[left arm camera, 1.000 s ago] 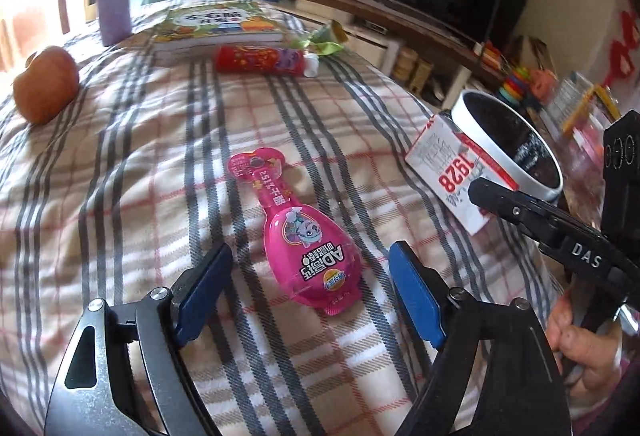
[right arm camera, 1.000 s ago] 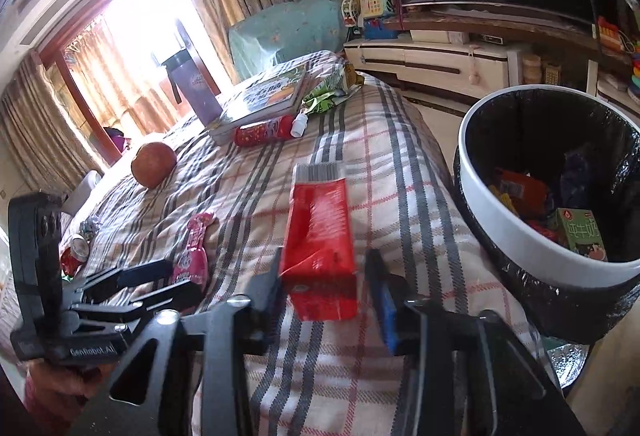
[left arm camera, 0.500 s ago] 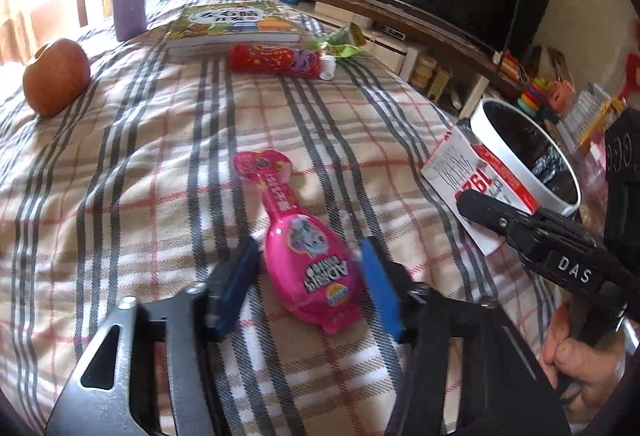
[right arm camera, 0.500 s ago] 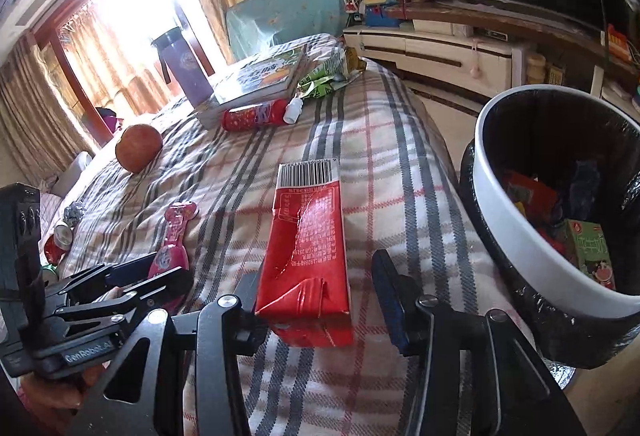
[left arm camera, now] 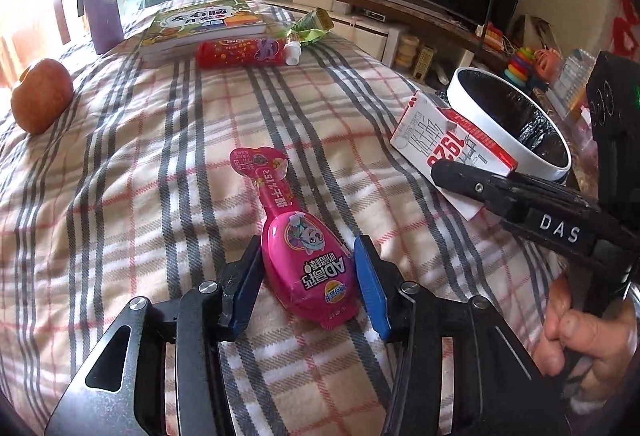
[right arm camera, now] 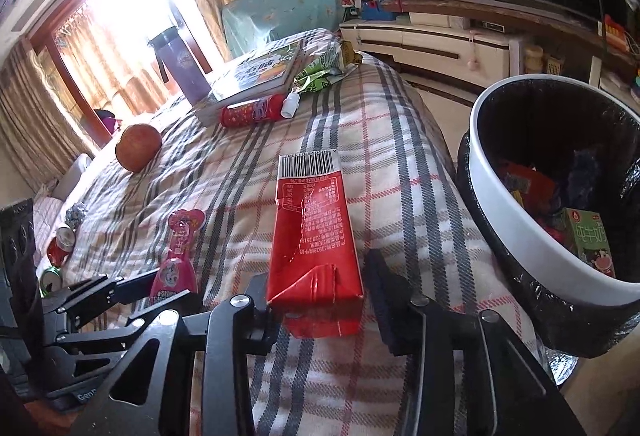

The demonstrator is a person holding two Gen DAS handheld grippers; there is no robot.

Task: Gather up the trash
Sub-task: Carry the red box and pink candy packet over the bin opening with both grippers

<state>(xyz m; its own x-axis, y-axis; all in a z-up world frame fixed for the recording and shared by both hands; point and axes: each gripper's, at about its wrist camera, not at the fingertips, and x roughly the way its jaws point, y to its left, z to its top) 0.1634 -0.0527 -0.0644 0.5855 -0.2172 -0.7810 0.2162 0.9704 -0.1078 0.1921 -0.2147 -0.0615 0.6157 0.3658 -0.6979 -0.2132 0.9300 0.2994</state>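
Pink pouch (left arm camera: 306, 256) lay flat on the plaid-covered desk (left arm camera: 140, 156), its wide end between the blue pads of your left tool (left arm camera: 307, 276). The pads stood close on both sides of it; the tool read as spread, not yet clamped. Red carton (right arm camera: 314, 236) lay on its side near the desk's edge, its folded end between the fingers of your right tool (right arm camera: 320, 306); a gap showed at the right finger, so that tool too was unclenched.

Progress, judged: the bin (right arm camera: 520, 220) beside the desk already held several wrappers and a small green carton, so part of the collecting looked done. Both current pieces were lined up but neither was lifted. Also left, probably: the green wrapper (right arm camera: 324, 70) at the far end, and the cans (right arm camera: 60, 248) off the left edge, if those count.

Surroundings: the red bottle (left arm camera: 244, 53) lay against the books (left arm camera: 200, 24), the purple flask (left arm camera: 100, 0) behind them, the apple (left arm camera: 40, 96) at far left. These looked like keepers.

Obstacles: none between carton and bin. Your two tools sat close together; watch for a clash when lifting.
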